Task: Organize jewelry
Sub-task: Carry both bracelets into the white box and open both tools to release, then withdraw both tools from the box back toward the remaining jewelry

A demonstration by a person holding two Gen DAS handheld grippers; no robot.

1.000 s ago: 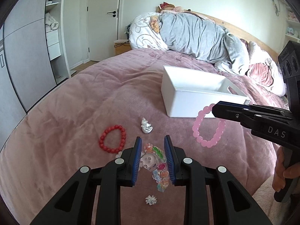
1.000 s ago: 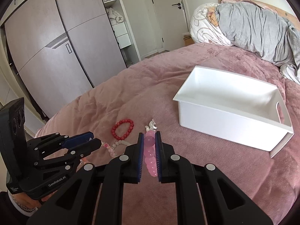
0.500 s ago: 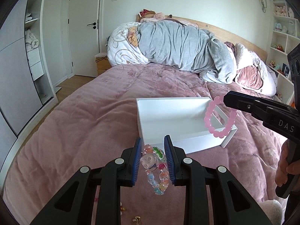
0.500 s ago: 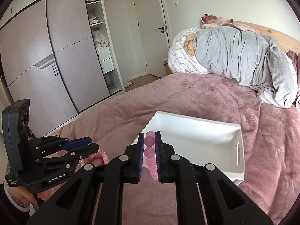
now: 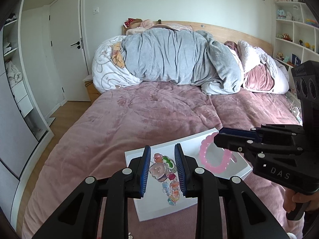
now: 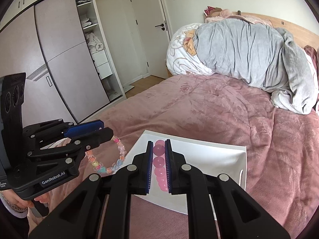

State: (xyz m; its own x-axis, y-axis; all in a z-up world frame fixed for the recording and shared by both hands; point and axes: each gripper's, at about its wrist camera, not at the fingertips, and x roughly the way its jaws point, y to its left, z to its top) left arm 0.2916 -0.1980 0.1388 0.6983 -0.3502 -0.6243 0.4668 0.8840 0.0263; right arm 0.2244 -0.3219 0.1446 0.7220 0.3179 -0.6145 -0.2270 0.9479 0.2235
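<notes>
Pinching the multicoloured charm bracelet (image 5: pixel 165 176) between its blue pads, my left gripper (image 5: pixel 161 166) hangs over the white bin (image 5: pixel 139 205) on the pink bedspread (image 5: pixel 151 115). Most of that bracelet dangles down toward six o'clock from the grip, above the bin's near corner. At about three o'clock from it, my right gripper (image 5: pixel 218 139) is clamped on the pink bead bracelet (image 5: pixel 214 155), whose loop hangs below the tips over the bin's open interior.

From my right wrist, the right gripper (image 6: pixel 159 162) has its jaws nearly together, with the pink bead bracelet (image 6: pixel 159 161) running as a line of round beads between the pads. The white bin (image 6: pixel 209 155) lies directly beneath and stretches toward three o'clock. My left gripper (image 6: pixel 93 134) sits at nine o'clock, with the multicoloured charm bracelet (image 6: pixel 107 159) looping under its tips, beside the bin's left edge. A grey blanket (image 5: pixel 175 59) is heaped at twelve o'clock near the headboard.
</notes>
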